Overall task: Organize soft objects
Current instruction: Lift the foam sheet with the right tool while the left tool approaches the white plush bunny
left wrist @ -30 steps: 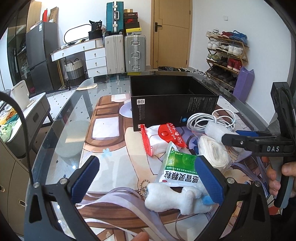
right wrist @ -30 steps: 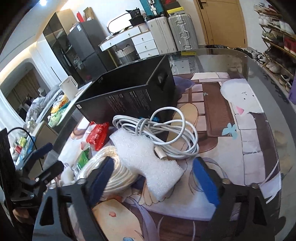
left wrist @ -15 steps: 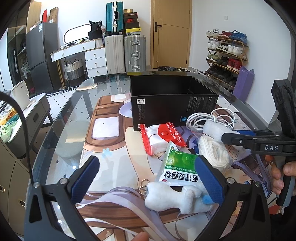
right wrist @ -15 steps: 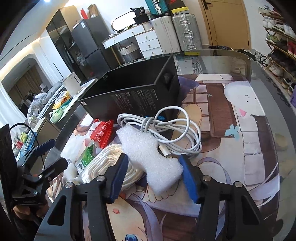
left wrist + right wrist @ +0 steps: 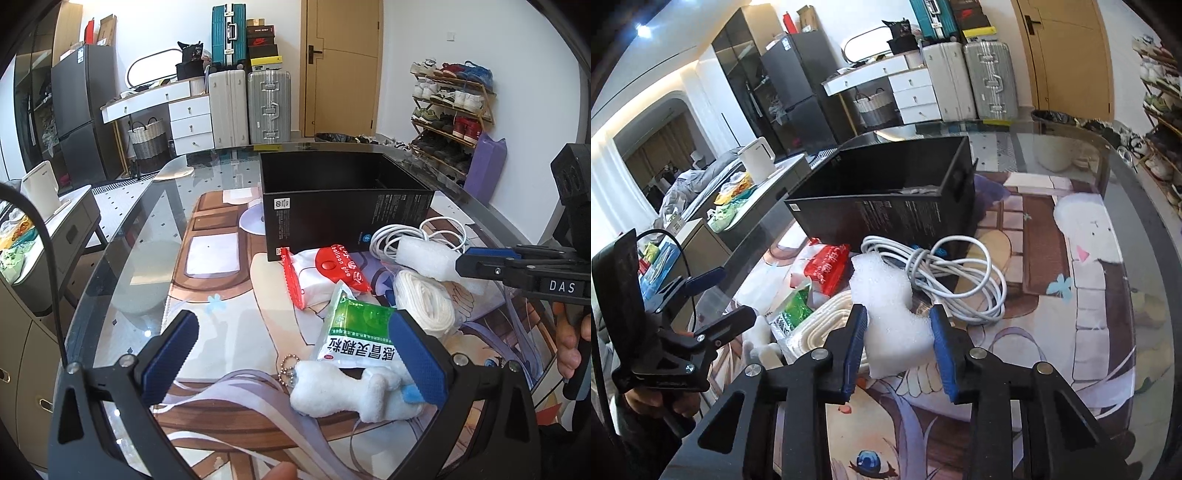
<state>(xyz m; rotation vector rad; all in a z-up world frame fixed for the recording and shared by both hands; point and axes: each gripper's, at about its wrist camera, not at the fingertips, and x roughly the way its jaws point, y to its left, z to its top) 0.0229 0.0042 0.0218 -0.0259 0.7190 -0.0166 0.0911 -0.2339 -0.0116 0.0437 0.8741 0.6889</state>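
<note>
My right gripper is shut on a white foam block, its blue pads pressing both sides and the block lifted slightly. The left wrist view shows that foam block at the right gripper, above a coiled white strap. My left gripper stands open and holds nothing. Just beyond its fingers lie a white plush toy and a green medicine packet. An open black box stands behind the pile.
A red and white packet and a coiled white cable lie in front of the black box. All of it rests on a glass table with a picture mat. Suitcases, drawers and a shoe rack stand beyond.
The right gripper's jaws closed from wide open onto the foam block and raised it a little. The left gripper stayed open and still.
</note>
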